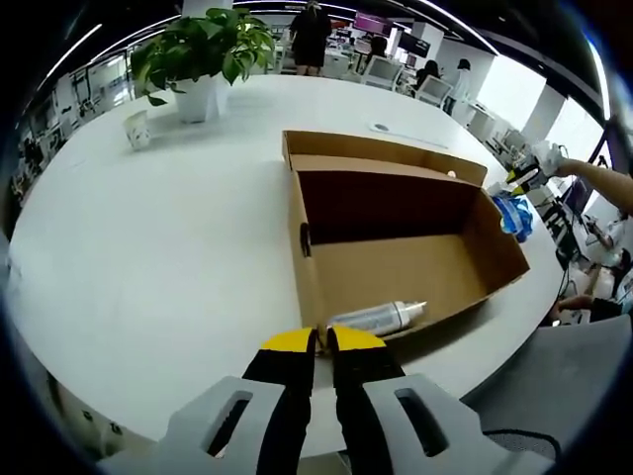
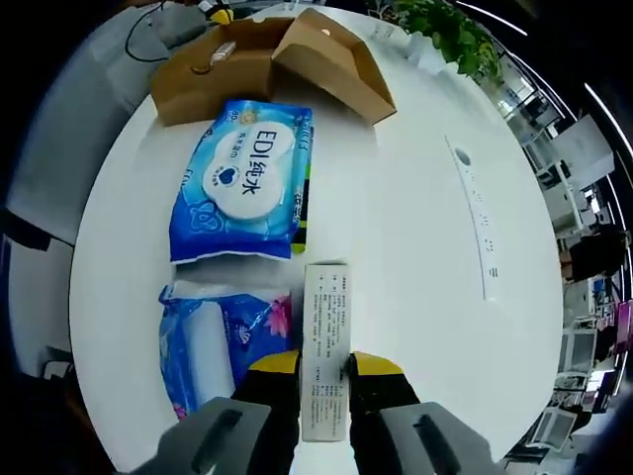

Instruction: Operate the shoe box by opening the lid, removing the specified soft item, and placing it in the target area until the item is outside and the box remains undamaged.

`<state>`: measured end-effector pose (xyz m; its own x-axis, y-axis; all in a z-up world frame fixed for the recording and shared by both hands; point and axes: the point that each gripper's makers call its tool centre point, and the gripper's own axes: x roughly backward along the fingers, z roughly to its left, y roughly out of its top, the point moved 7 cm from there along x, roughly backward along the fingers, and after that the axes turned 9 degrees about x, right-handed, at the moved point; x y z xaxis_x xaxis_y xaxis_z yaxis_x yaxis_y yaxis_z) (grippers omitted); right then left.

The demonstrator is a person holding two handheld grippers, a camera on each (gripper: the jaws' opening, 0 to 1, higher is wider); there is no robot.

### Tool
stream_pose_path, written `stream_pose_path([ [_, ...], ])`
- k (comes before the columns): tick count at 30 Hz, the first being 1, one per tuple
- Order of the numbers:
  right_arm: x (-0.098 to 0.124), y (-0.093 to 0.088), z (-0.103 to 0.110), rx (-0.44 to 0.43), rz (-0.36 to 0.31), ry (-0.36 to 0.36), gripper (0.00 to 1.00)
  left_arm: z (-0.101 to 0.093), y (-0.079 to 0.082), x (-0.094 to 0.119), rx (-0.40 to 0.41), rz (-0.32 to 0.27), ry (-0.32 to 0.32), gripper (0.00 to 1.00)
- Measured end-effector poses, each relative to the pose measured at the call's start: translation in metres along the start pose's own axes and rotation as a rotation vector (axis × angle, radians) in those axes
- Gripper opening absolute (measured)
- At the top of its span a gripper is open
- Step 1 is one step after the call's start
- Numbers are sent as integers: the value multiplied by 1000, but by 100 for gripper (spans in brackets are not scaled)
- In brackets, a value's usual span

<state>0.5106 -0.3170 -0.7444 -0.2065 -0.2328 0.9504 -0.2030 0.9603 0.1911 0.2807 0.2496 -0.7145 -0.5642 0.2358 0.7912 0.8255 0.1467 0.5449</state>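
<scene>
An open brown shoe box (image 1: pixel 396 267) lies on the white round table (image 1: pixel 168 257), its lid (image 1: pixel 381 148) folded back at the far side. A silver spray bottle (image 1: pixel 376 317) rests inside against the near wall. My left gripper (image 1: pixel 321 341) is at the box's near corner, jaws closed on the thin wall edge. My right gripper (image 2: pixel 324 374) is shut on a slim white printed carton (image 2: pixel 326 336), low over the table. To its left lie a large blue wipes pack (image 2: pixel 242 183) and a smaller blue soft pack (image 2: pixel 213 341). The shoe box (image 2: pixel 267 59) sits beyond them.
A potted plant (image 1: pixel 203 49) and a paper cup (image 1: pixel 136 129) stand at the table's far left. A flat white strip (image 2: pixel 475 213) lies right of the carton. A grey chair (image 1: pixel 554 376) stands by the table's edge, and people stand in the office behind.
</scene>
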Motion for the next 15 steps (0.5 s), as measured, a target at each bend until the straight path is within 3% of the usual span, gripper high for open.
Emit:
stream_pose_path([
  [15,0,-4,-7,28,45,-2,15,1,0,-1,-4,-2,-2,4],
])
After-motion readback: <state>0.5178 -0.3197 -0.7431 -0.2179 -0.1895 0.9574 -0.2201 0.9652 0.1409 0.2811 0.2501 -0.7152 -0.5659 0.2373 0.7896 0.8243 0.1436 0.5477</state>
